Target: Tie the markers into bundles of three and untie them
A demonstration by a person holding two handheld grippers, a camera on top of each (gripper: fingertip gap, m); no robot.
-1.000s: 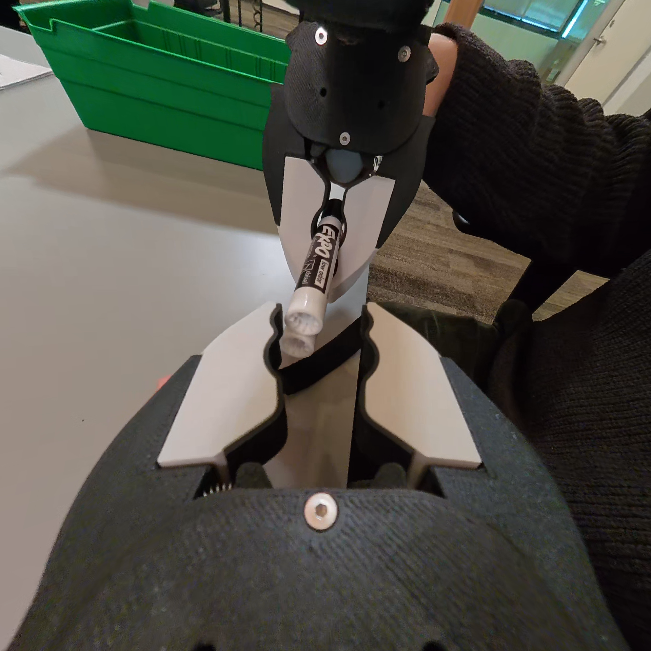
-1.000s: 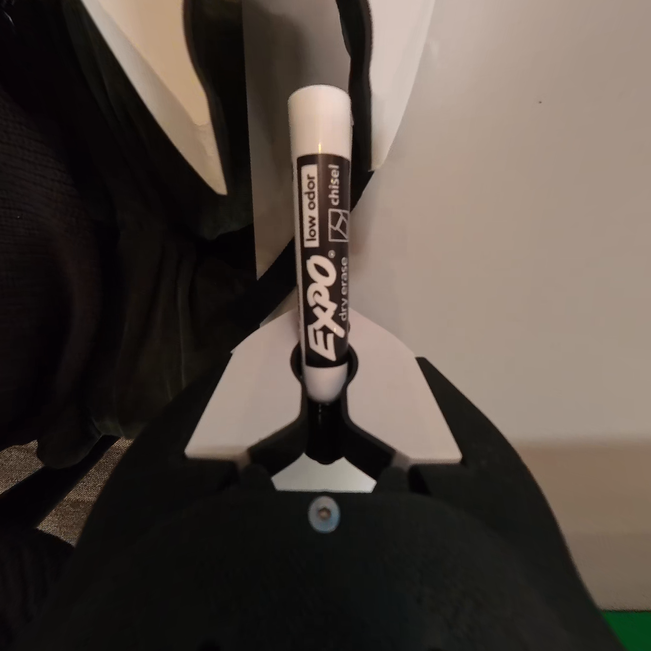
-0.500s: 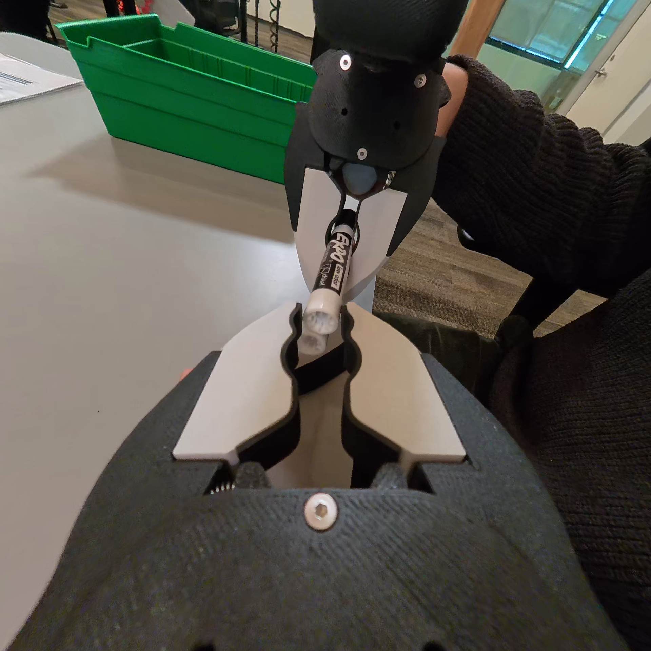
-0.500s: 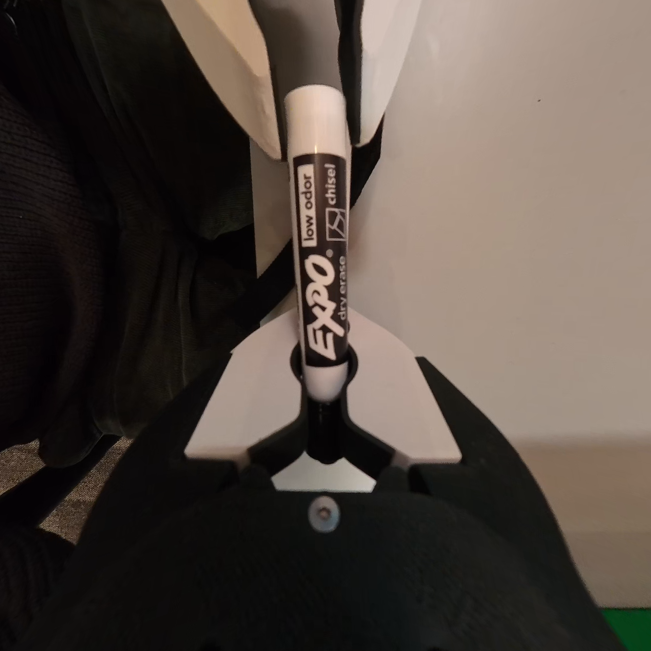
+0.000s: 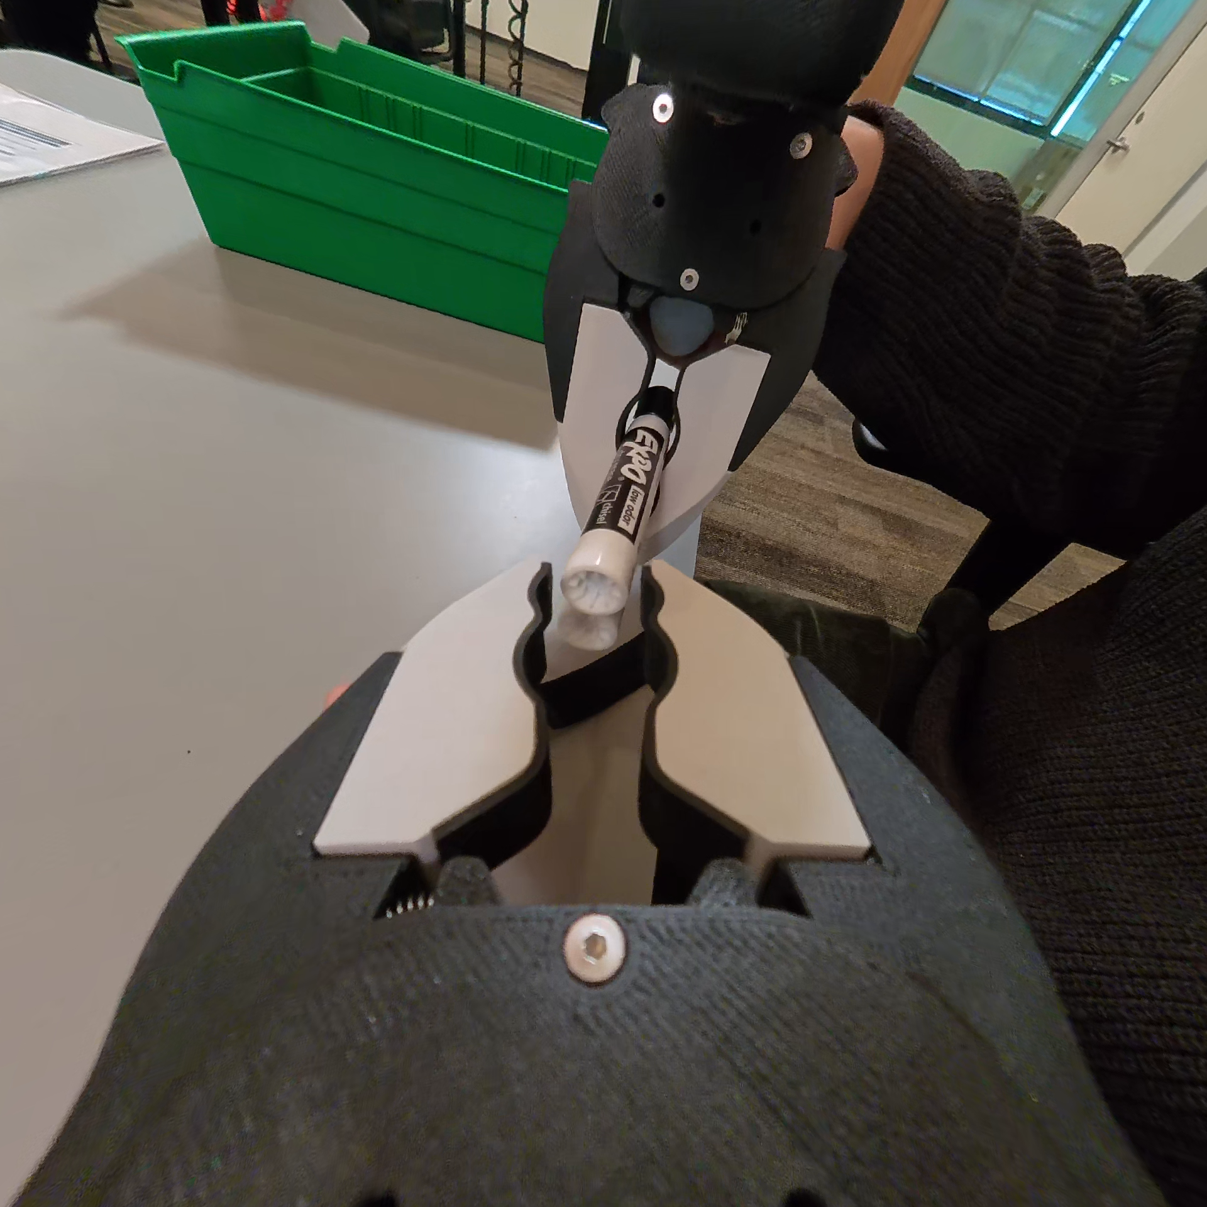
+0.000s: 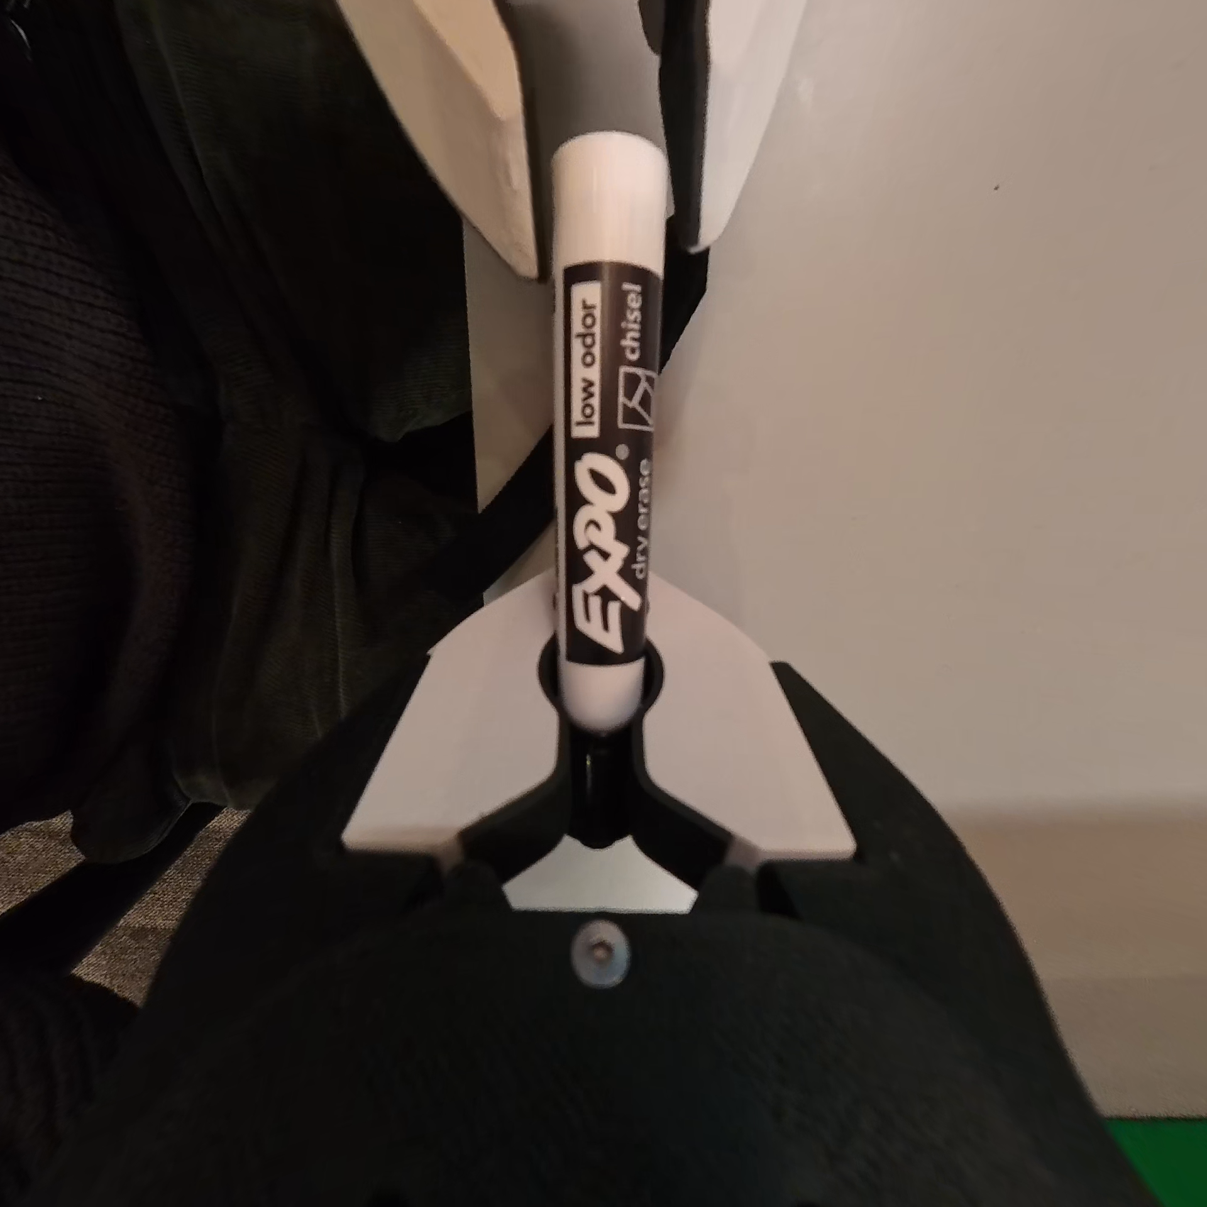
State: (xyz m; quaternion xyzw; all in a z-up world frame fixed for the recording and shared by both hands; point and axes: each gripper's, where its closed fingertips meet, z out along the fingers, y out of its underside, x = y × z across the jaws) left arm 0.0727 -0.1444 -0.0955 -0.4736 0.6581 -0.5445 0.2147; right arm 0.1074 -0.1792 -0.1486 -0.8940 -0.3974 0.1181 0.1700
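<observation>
Your right gripper (image 6: 604, 659) is clamped on the marker (image 6: 611, 418) at its capped end, the black cap tucked down into the notch between the fingers, low centre of the right wrist view. Your left gripper (image 5: 591, 588) stands spread, its fingers flanking the marker's white butt end (image 5: 593, 588) without clearly touching it; a black band (image 5: 591, 692) stretches across the gap just behind that end. In the left wrist view the marker sits centre frame, above the grey table (image 5: 228, 522), with the green bin (image 5: 366, 196) well apart at upper left. Long axis: runs from the right gripper's notch straight toward the left gripper, butt end pointing at the left camera, tilted slightly down-left in that frame. Only one marker shows in the grip; whether others lie below, you cannot tell. Risks, as judged: the grip is near one end only, so a sideways nudge from a closing left finger could lever the marker out of the notch. The band looks taut; if it slips off a finger it could snap away or flick the marker loose. Close off-centre and you may pinch the band instead of the barrel.
</observation>
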